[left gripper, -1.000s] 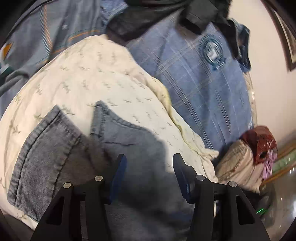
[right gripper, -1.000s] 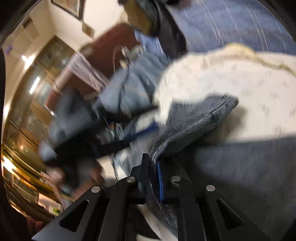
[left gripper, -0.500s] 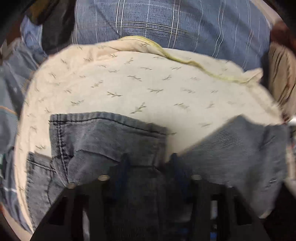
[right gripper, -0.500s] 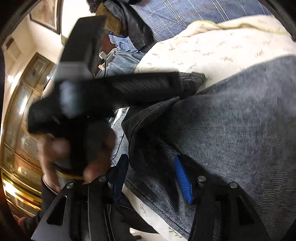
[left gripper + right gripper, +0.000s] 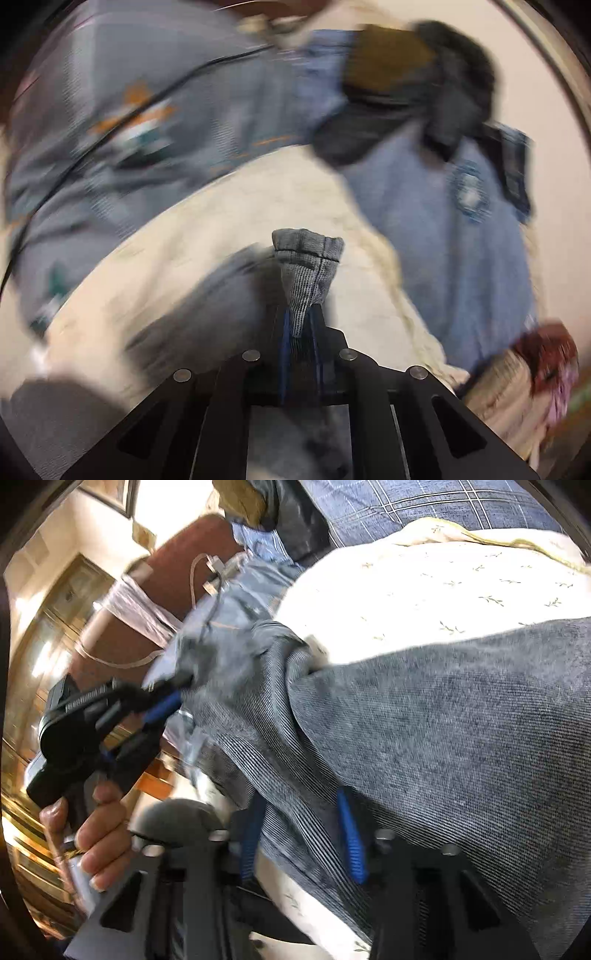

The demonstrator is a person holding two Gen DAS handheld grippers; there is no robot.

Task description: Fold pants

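Observation:
The grey-blue denim pants (image 5: 443,720) lie on a cream sheet with small leaf prints (image 5: 461,590). My left gripper (image 5: 301,314) is shut on a bunched hem of the pants (image 5: 306,258) and holds it above the sheet (image 5: 221,240). It also shows in the right wrist view (image 5: 162,705), gripping the pants' edge at the left. My right gripper (image 5: 299,834) is open, its blue pads astride a fold of the pants, with fabric between the fingers.
A blue plaid blanket (image 5: 461,240) and a grey printed garment (image 5: 129,129) lie beyond the sheet. Dark clothes (image 5: 424,92) are piled at the back. A brown chair (image 5: 147,602) and wooden cabinets (image 5: 44,646) stand to the left.
My left gripper closed on the pants hem and lifted it, swinging the view. My right gripper, shut on the pants a second ago, opened and stays over the fabric.

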